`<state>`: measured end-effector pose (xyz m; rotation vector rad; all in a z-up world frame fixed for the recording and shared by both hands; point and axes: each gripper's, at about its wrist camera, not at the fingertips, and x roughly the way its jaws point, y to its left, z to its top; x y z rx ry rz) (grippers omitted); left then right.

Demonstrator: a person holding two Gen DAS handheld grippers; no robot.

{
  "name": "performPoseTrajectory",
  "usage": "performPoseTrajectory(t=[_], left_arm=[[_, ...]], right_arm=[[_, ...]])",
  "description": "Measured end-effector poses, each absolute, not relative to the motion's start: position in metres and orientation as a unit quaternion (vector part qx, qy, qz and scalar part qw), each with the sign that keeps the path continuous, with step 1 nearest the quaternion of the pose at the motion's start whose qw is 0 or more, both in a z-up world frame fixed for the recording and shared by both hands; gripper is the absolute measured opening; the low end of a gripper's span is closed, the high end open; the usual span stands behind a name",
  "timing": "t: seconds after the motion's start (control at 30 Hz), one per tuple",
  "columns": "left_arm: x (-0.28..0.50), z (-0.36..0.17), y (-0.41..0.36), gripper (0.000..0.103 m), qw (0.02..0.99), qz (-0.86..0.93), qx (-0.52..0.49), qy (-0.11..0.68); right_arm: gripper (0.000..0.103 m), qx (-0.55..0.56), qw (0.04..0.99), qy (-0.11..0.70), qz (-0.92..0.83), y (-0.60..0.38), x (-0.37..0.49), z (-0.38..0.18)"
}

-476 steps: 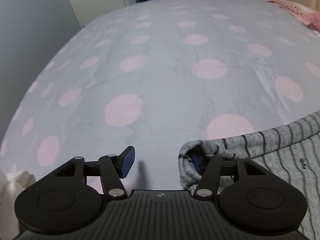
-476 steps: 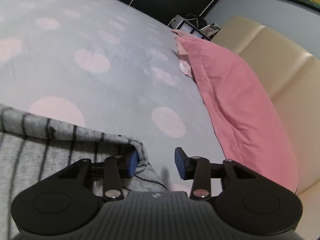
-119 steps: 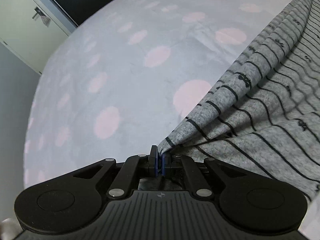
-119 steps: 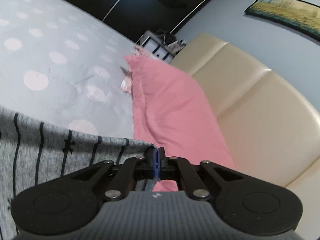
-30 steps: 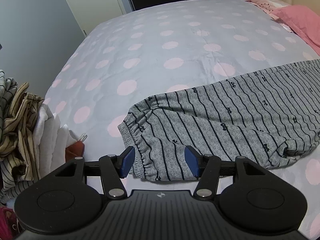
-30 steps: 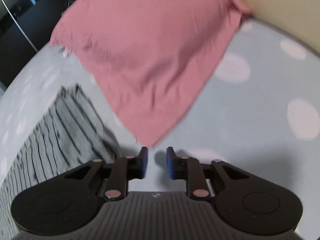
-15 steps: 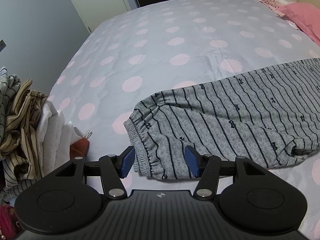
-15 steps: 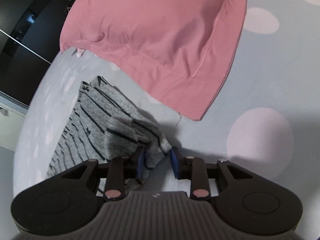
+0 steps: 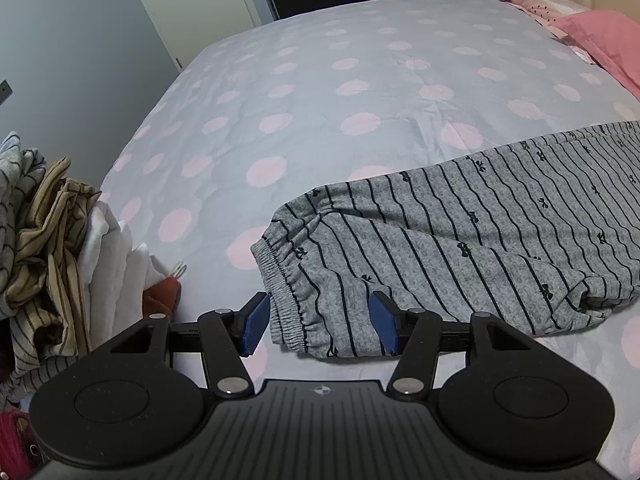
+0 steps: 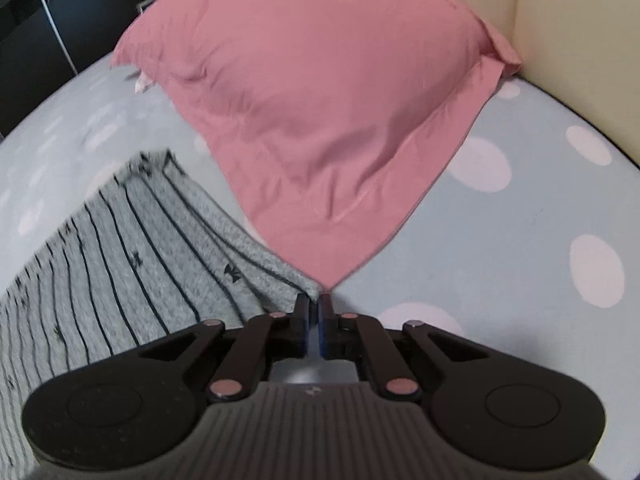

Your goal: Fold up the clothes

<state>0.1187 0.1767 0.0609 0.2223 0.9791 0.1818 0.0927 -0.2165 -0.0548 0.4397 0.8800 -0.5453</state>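
Note:
Grey trousers with thin black stripes and small bows (image 9: 460, 240) lie flat across the dotted bed sheet (image 9: 320, 80). Their elastic waistband (image 9: 280, 284) faces the left gripper (image 9: 319, 322), which hangs open just above, its blue pads on either side of the waistband's near corner. In the right wrist view the other end of the trousers (image 10: 132, 256) runs up to the right gripper (image 10: 314, 306). That gripper's jaws are pressed together at the tip of the grey cloth, right beside the pillow's corner.
A pink pillow (image 10: 328, 112) lies just ahead of the right gripper, against a cream headboard (image 10: 580, 20). A heap of striped and white clothes (image 9: 52, 240) sits at the bed's left edge. Beyond the bed stand a wardrobe door (image 9: 200, 4) and a wall.
The right gripper's jaws have come together on the trouser end they straddled half a second ago. The left gripper has crept closer to the waistband and stays open.

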Motion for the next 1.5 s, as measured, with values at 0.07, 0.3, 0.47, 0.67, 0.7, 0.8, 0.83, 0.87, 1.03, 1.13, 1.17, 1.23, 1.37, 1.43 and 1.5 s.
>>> performPoseTrajectory(t=[0.07, 0.3, 0.47, 0.67, 0.7, 0.8, 0.83, 0.87, 1.03, 1.13, 1.17, 1.23, 1.37, 1.43, 1.5], left_arm=[[0.118, 0.061, 0.180, 0.053, 0.873, 0.091, 0.105, 0.468], [0.133, 0.041, 0.186, 0.053, 0.867, 0.077, 0.148, 0.469], [0.138, 0.027, 0.207, 0.053, 0.853, 0.105, 0.142, 0.491], [0.138, 0.019, 0.232, 0.053, 0.845, 0.127, 0.109, 0.508], [0.138, 0.017, 0.235, 0.053, 0.842, 0.128, 0.110, 0.512], [0.142, 0.009, 0.240, 0.053, 0.833, 0.131, 0.114, 0.525], [0.144, 0.007, 0.241, 0.053, 0.831, 0.131, 0.115, 0.529], [0.147, 0.004, 0.242, 0.053, 0.827, 0.131, 0.116, 0.534], [0.154, -0.007, 0.238, 0.053, 0.816, 0.120, 0.124, 0.552], [0.155, -0.009, 0.231, 0.053, 0.816, 0.103, 0.132, 0.554], [0.153, -0.008, 0.229, 0.053, 0.817, 0.099, 0.135, 0.553], [0.151, -0.007, 0.227, 0.053, 0.819, 0.093, 0.137, 0.549], [0.144, -0.007, 0.235, 0.053, 0.817, 0.111, 0.129, 0.551], [0.142, -0.007, 0.243, 0.053, 0.812, 0.129, 0.122, 0.557], [0.142, -0.007, 0.250, 0.053, 0.808, 0.147, 0.112, 0.559]], right_arm=[[0.015, 0.195, 0.845, 0.411, -0.281, -0.219, 0.091, -0.051], [0.020, 0.196, 0.879, 0.361, -0.242, -0.226, 0.092, -0.028], [0.036, 0.177, 0.911, 0.335, -0.162, -0.201, 0.122, -0.016], [0.040, 0.152, 0.929, 0.317, -0.116, -0.173, 0.178, -0.016], [0.041, 0.144, 0.930, 0.319, -0.113, -0.168, 0.189, -0.017], [0.047, 0.131, 0.929, 0.324, -0.120, -0.166, 0.209, -0.025], [0.047, 0.127, 0.929, 0.326, -0.123, -0.166, 0.215, -0.028], [0.047, 0.123, 0.928, 0.327, -0.126, -0.166, 0.221, -0.031], [0.019, 0.102, 0.926, 0.335, -0.140, -0.164, 0.253, -0.045], [0.004, 0.090, 0.925, 0.339, -0.149, -0.163, 0.272, -0.054], [0.004, 0.089, 0.927, 0.331, -0.150, -0.162, 0.271, -0.050], [0.004, 0.083, 0.936, 0.308, -0.150, -0.160, 0.266, -0.040], [0.004, 0.078, 0.949, 0.263, -0.154, -0.156, 0.265, -0.019], [0.003, 0.076, 0.951, 0.255, -0.160, -0.155, 0.271, -0.015], [0.003, 0.068, 0.951, 0.243, -0.178, -0.156, 0.280, -0.011]])
